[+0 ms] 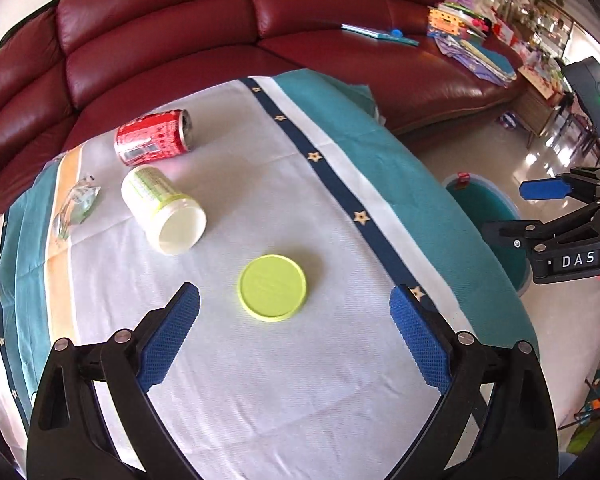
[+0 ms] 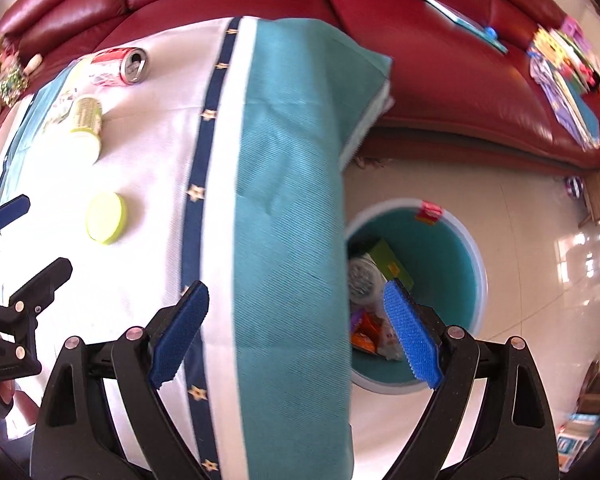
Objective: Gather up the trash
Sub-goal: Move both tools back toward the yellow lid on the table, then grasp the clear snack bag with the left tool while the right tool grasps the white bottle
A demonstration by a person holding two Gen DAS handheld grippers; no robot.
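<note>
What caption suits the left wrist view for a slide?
Open left gripper hovers over a green lid, near a tipped jar and red can.

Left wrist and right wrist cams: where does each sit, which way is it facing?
Left wrist: on the left gripper, above the table, facing the lime-green lid, white jar, red can and sofa; open blue fingers show, right gripper at the edge.
Right wrist: on the right gripper, over the table's edge, facing the tablecloth and teal trash bin; own fingers open.
Shared: lid, jar, can, sofa, bin.
</note>
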